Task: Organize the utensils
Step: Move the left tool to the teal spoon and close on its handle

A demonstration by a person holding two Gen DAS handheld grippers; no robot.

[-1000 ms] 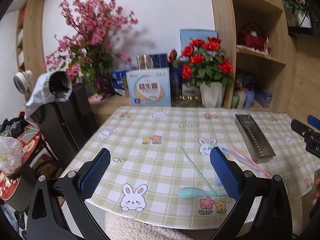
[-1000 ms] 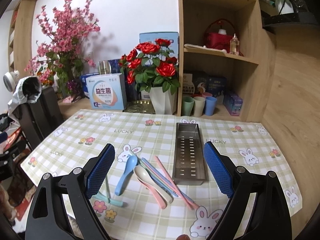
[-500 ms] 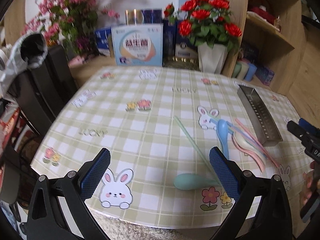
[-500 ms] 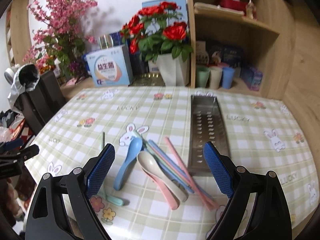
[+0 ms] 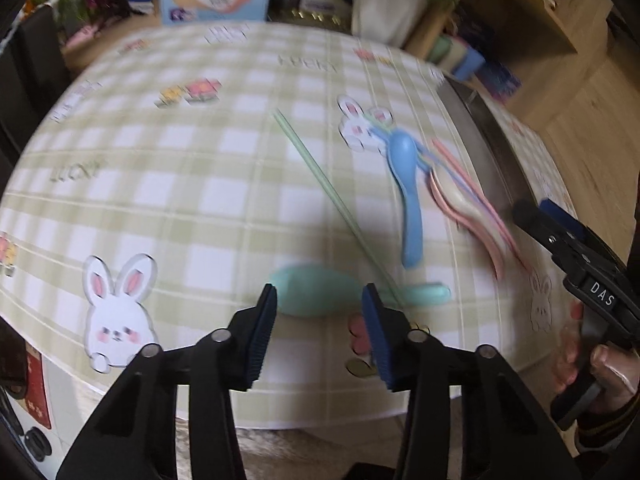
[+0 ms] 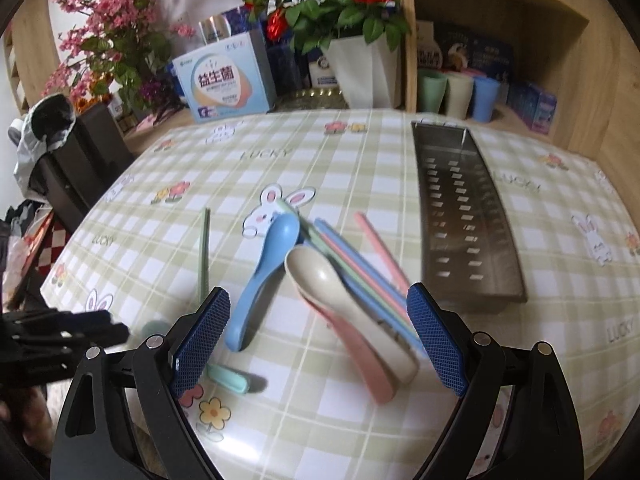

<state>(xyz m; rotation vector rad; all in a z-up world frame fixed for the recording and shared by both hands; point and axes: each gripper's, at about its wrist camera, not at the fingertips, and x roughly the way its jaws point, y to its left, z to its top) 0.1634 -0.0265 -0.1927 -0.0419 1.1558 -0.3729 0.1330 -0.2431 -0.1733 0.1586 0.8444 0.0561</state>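
Note:
A teal spoon (image 5: 316, 290) lies near the table's front edge. My left gripper (image 5: 320, 312) points down at it with its jaws closing. The spoon's bowl sits between the fingertips, and the pads do not visibly press on it. A green chopstick (image 5: 324, 184) crosses the teal handle. My right gripper (image 6: 320, 332) is wide open, hovering over a beige spoon (image 6: 340, 300) stacked on a pink spoon (image 6: 360, 356), beside a blue spoon (image 6: 264, 276) and several coloured chopsticks (image 6: 360, 264). A perforated metal tray (image 6: 464, 216) lies to their right.
A white vase of red roses (image 6: 360, 68), a blue-and-white box (image 6: 224, 80) and several cups (image 6: 460, 94) stand behind the table. A black chair (image 6: 80, 160) is on the left. A wooden shelf rises at the back right.
Both grippers have come down and tipped toward the table. The left jaws have narrowed from wide open around the teal spoon's bowl. The right jaws stay wide.

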